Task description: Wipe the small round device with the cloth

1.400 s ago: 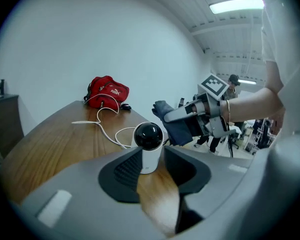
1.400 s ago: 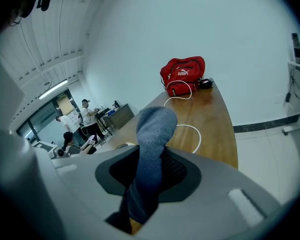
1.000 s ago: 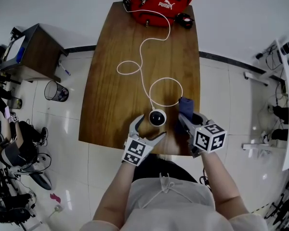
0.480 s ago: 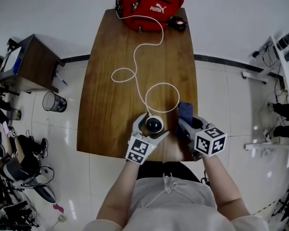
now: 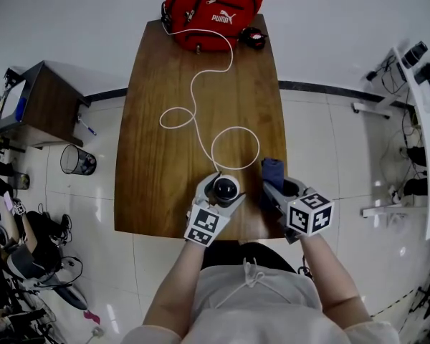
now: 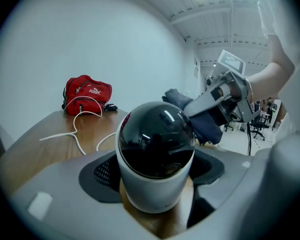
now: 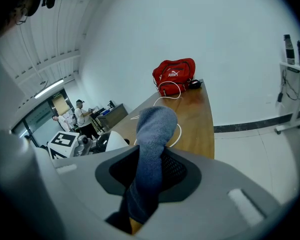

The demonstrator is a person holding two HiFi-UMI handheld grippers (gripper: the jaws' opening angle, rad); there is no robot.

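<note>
while the left gripper (image 5: 222, 191) closes its jaws, the small round device (image 6: 156, 154) stands upright between them at the near edge of the wooden table (image 5: 165, 170); the pads sit close on either side of its white body (no firm squeeze shows yet), and its glossy black dome rises above them; the right gripper (image 5: 279, 188) is just beside it to the right, jaws pinched together on the blue-grey cloth (image 7: 152, 144), which sticks up out of them in a rounded fold; cloth and device are near each other but apart; a white cable (image 5: 193, 113) runs from the device in loops across the tabletop to the far end, where a red bag (image 5: 211, 2) lies with a small black object (image 5: 252, 37) just beside it on the right.
</note>
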